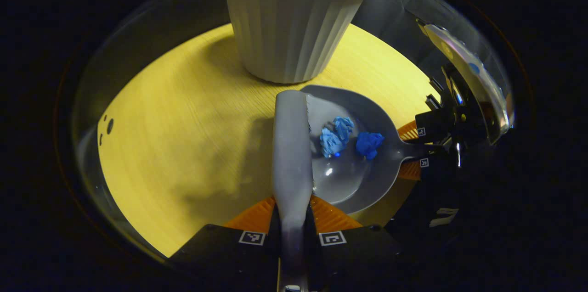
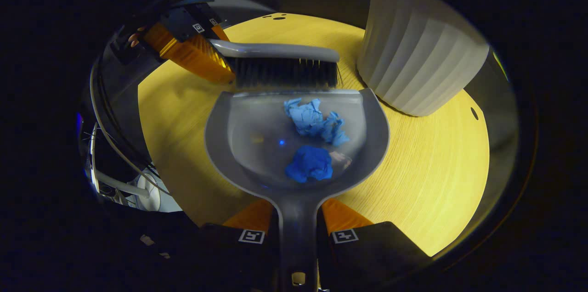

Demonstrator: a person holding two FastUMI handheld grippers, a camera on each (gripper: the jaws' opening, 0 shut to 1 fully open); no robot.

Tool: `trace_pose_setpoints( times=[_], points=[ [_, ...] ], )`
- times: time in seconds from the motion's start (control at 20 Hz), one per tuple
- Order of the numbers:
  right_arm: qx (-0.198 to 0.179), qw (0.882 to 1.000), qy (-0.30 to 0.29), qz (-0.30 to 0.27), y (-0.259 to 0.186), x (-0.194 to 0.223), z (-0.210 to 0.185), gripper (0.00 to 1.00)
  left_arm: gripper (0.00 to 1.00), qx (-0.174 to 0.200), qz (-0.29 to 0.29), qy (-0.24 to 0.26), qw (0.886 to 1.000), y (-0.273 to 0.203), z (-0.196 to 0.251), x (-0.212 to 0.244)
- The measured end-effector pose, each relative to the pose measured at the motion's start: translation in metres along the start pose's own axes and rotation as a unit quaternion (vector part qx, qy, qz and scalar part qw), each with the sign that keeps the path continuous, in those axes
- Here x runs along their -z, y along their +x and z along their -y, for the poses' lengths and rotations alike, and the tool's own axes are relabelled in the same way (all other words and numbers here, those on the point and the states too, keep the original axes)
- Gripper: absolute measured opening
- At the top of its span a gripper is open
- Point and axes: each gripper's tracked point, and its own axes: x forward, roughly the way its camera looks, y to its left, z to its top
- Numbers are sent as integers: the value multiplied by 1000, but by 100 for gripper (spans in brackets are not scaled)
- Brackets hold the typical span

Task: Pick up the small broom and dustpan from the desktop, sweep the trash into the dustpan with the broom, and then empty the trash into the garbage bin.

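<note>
My left gripper (image 1: 292, 218) is shut on the handle of the small grey broom (image 1: 291, 145), whose head lies along the open lip of the dustpan. My right gripper (image 2: 297, 221) is shut on the handle of the grey dustpan (image 2: 239, 136), which rests flat on the yellow table. Inside the pan lie crumpled blue paper scraps: a light blue one (image 2: 314, 120) near the lip and a darker blue one (image 2: 310, 163) nearer the handle. In the right gripper view the broom (image 2: 280, 60) stands bristles down at the pan's front edge, held by the left gripper (image 2: 202, 39). The right gripper (image 1: 420, 147) holds the dustpan (image 1: 367, 177) in the left gripper view.
A white ribbed garbage bin (image 1: 291, 21) stands upright on the round yellow table (image 1: 183, 136), just beyond the dustpan; it is at the upper right in the right gripper view as the bin (image 2: 418, 62). Small dark holes (image 1: 108, 126) mark the table near its left edge.
</note>
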Motion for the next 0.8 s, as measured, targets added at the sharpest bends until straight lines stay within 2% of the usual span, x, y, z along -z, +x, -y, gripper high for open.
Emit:
trace_pose_setpoints(
  times=[0.2, 0.25, 0.4, 0.5, 0.55, 0.8],
  points=[
    [21, 1000, 10, -1, -23, 0, -4, 38, 24, -30, 64, -45, 996, -38, -9, 10],
    [26, 1000, 11, -1, -28, 0, -1, 38, 28, -39, 83, -62, 994, -45, -15, 15],
    [40, 999, 12, 0, -42, 0, 3, 38, 28, -63, 124, -115, 984, -63, -35, 41],
    [48, 999, 10, -3, -54, -5, 3, 38, 31, -78, 133, -141, 978, -67, -52, 63],
    [50, 999, 16, -5, -62, -8, 4, 38, 28, -84, 134, -153, 976, -68, -59, 72],
    [60, 997, 36, -8, -130, -7, 17, 38, 28, -84, 124, -201, 968, -51, -80, 113]
  ],
)
